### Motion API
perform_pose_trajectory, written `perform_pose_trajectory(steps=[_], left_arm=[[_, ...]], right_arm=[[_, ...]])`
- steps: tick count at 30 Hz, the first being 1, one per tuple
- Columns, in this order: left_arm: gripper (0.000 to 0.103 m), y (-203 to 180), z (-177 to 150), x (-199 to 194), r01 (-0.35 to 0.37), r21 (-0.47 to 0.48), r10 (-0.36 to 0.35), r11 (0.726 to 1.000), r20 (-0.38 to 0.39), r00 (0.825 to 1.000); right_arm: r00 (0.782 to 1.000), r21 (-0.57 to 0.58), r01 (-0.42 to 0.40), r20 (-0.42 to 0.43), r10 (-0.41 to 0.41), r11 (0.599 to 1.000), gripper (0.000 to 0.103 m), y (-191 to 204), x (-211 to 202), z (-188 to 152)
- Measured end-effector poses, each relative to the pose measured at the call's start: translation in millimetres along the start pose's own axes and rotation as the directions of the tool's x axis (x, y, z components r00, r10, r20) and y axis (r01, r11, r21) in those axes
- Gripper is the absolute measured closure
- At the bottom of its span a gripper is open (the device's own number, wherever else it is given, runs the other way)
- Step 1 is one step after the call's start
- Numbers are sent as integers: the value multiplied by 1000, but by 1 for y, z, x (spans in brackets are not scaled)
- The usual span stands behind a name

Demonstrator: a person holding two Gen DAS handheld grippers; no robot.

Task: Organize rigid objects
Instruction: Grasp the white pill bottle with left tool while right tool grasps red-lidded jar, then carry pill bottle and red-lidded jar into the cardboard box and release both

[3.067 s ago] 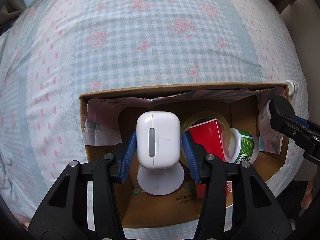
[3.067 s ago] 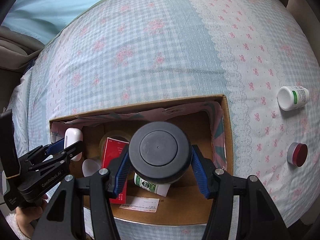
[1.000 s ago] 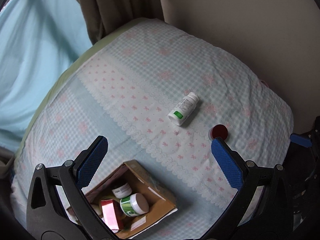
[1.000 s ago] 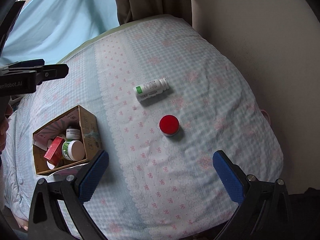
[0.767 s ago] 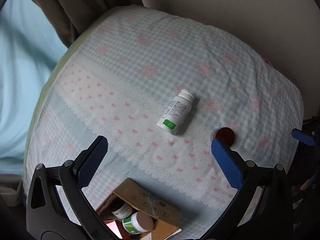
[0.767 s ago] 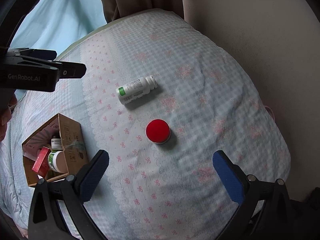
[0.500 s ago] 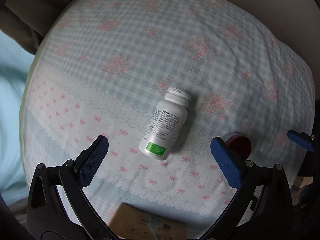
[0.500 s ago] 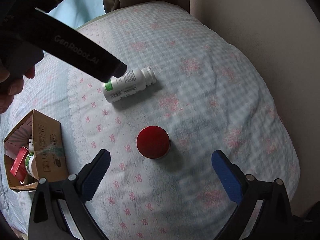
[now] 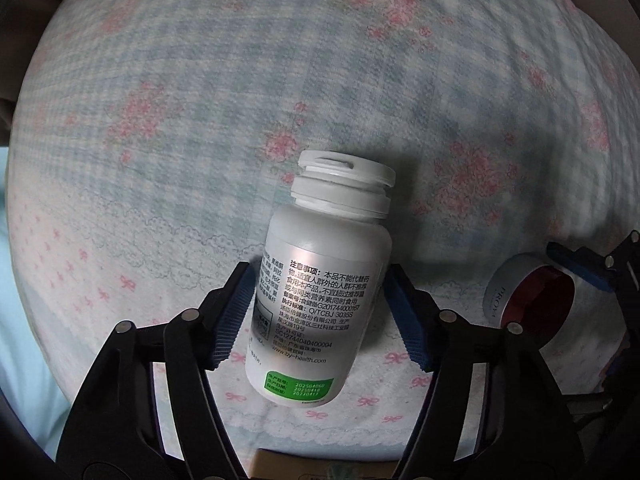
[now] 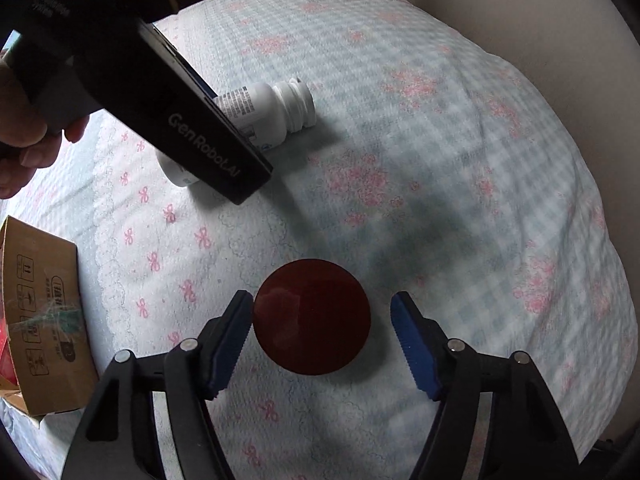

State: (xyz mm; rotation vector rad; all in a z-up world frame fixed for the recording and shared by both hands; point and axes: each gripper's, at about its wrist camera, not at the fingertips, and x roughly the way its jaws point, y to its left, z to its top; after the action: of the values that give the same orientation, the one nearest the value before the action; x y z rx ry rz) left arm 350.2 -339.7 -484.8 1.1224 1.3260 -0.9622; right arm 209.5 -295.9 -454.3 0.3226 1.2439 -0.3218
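Observation:
A white pill bottle (image 9: 320, 300) with a green mark lies on the bed, cap pointing away. My left gripper (image 9: 318, 268) points down over it, jaws closing, blue pads beside its sides, the right pad a sliver off. From the right wrist view the bottle (image 10: 276, 108) shows partly behind the left gripper's black body. A red-lidded jar (image 10: 312, 316) stands between the closing jaws of my right gripper (image 10: 322, 300); its left pad meets the lid and a gap stays on the right. The jar (image 9: 532, 300) also appears at the right of the left wrist view.
A cardboard box (image 10: 44, 320) with things inside sits at the left on the blue checked bedcover (image 10: 460, 160); its edge (image 9: 320, 468) shows below the bottle. A hand (image 10: 24, 148) holds the left gripper. A beige wall (image 10: 520, 8) borders the bed's far side.
Both grippers have come down from high above the bed. The left now straddles the bottle, the right the red jar. Both pairs of jaws have narrowed from wide open.

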Motion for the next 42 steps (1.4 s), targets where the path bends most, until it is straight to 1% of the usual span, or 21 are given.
perform_pose_trajectory(steps=[1, 2, 3, 5, 8, 10, 14, 18, 22, 26, 28, 31, 33, 36, 39, 42], left_arm=[[45, -2, -1, 0, -4, 7, 4, 1000, 2, 1000], [51, -3, -1, 0, -11, 17, 11, 1000, 8, 1000], [52, -4, -1, -1, -15, 25, 15, 1000, 10, 1000], [53, -3, -1, -3, -14, 24, 14, 1000, 10, 1000], [53, -4, -2, -4, -17, 18, 17, 1000, 8, 1000], [53, -6, 1, -12, -11, 1, 11, 1000, 16, 1000], [55, -13, 6, -35, -19, -13, 20, 1000, 62, 998], [56, -18, 3, -57, -12, -45, 16, 999, 94, 995], [56, -21, -5, -85, 11, -96, 2, 995, 138, 990], [56, -24, -18, -117, 35, -151, -5, 988, 190, 982], [56, -24, -29, -137, 42, -177, -1, 983, 227, 974], [56, -21, -52, -173, 61, -226, 8, 972, 291, 957], [56, -17, -68, -196, 82, -265, 12, 961, 336, 942], [56, -9, -99, -232, 108, -319, 31, 942, 402, 915], [56, -1, -143, -263, 129, -377, 64, 917, 460, 886], [56, 9, -189, -283, 149, -435, 99, 888, 496, 863]], right_arm=[[1000, -3, -4, -8, 4, 1000, 51, 1, 4, 0], [1000, -9, 1, -12, -1, 1000, 51, 3, 6, 0], [1000, -15, 9, -4, -9, 1000, 51, 5, 6, 0], [1000, -12, 16, -2, -16, 1000, 51, 6, 5, -1], [1000, 5, 4, -6, -4, 1000, 52, 5, 4, -2], [1000, 15, -6, -8, 6, 1000, 52, 1, 2, 0], [1000, 25, -8, 2, 8, 1000, 52, -6, -8, 0], [1000, 26, -6, 15, 5, 1000, 52, -12, -22, -1], [999, 39, 8, 38, -10, 999, 52, -20, -42, 0], [997, 36, 24, 66, -26, 999, 52, -27, -67, -1], [996, 33, 30, 80, -32, 999, 52, -25, -80, 3], [994, 24, 32, 105, -34, 999, 52, -29, -105, 8], [992, 8, 34, 124, -35, 999, 52, -28, -125, 12], [988, -26, 16, 152, -12, 1000, 52, -25, -158, 17], [984, -72, 5, 175, 8, 997, 52, -18, -188, 28], [982, -94, -33, 183, 50, 995, 52, -4, -218, 34]])
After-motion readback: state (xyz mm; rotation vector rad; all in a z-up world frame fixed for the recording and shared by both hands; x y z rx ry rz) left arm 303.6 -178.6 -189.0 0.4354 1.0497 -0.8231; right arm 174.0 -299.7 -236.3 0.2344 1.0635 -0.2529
